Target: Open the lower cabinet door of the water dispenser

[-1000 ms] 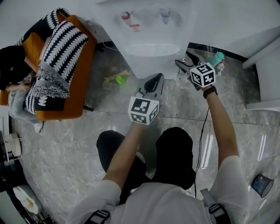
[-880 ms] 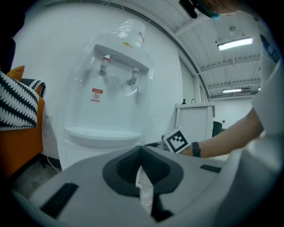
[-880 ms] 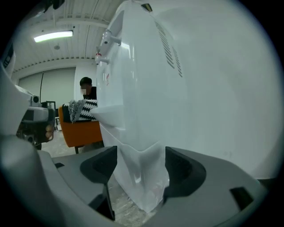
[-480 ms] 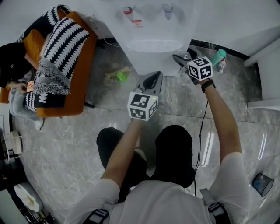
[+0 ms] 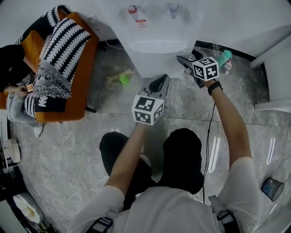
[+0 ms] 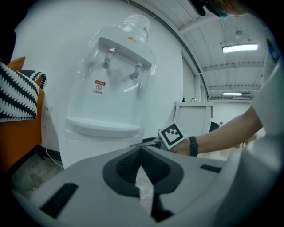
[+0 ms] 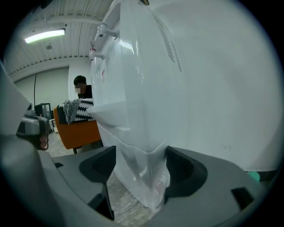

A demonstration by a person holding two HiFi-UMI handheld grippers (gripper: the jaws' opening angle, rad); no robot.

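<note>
On my head view the tall white plastic water dispenser [image 5: 157, 43] stands at 12 o'clock on the grey marble floor [image 5: 68, 150], with its red tap [image 5: 132, 9] and blue tap [image 5: 171, 7] facing me. Its flat white lower cabinet door [image 6: 84, 146] sits under the drip shelf, at 8 o'clock in the left gripper view, and looks shut from there.

My right hand-held gripper [image 5: 186, 59] is at 1 o'clock, at the dispenser's right front corner. Its jaws have just been opening and now stand released, wide apart. The right gripper view shows the cabinet's upright corner edge between them, filling the gap. I cannot tell whether either pad touches it.

My left hand-held gripper [image 5: 160, 81] hovers just in front of the dispenser, near the middle of the head view, pointing toward 12 o'clock. It is clenched, jaw tips together, nothing between them.

An orange armchair [image 5: 86, 68] draped with a black-and-white striped knitted blanket [image 5: 63, 45] is at 10 o'clock. A small green object [image 5: 123, 81] lies on the floor at 11 o'clock, beside the dispenser's base. A teal bottle [image 5: 224, 57] stands at 2 o'clock, just beyond the right hand-held gripper.
</note>
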